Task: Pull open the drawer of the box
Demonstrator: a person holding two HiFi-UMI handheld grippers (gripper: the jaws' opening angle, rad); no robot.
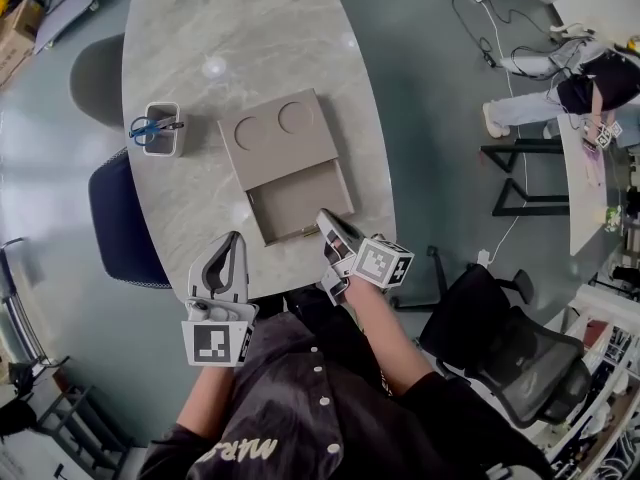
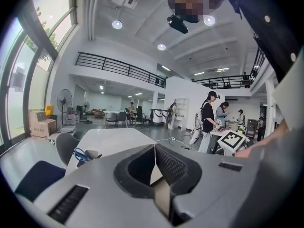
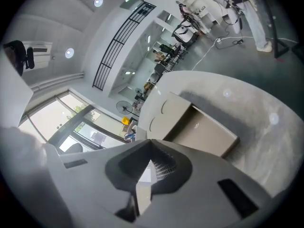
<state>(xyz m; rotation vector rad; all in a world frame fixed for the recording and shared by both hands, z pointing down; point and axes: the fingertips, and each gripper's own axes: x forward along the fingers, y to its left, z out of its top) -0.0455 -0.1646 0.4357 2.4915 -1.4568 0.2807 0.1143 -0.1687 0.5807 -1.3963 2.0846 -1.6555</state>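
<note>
A flat tan box [image 1: 272, 136] with two round recesses in its lid lies on the marble table [image 1: 230, 38]. Its drawer [image 1: 300, 204] is slid out toward me and looks empty inside. My right gripper [image 1: 326, 218] is shut on nothing, its tips just at the drawer's front right corner. In the right gripper view the box [image 3: 165, 111] and the drawer [image 3: 205, 130] lie beyond the closed jaws [image 3: 151, 142]. Over the table's front edge, left of the drawer, my left gripper [image 1: 236, 240] is shut and empty; its jaws [image 2: 154, 147] meet in a line.
A grey pen holder with blue scissors [image 1: 160, 128] stands left of the box and shows again [image 2: 85, 154] at the table's left. A dark blue chair [image 1: 125, 218] and a grey chair [image 1: 95, 78] flank the table's left side. A black office chair [image 1: 510, 358] stands to my right.
</note>
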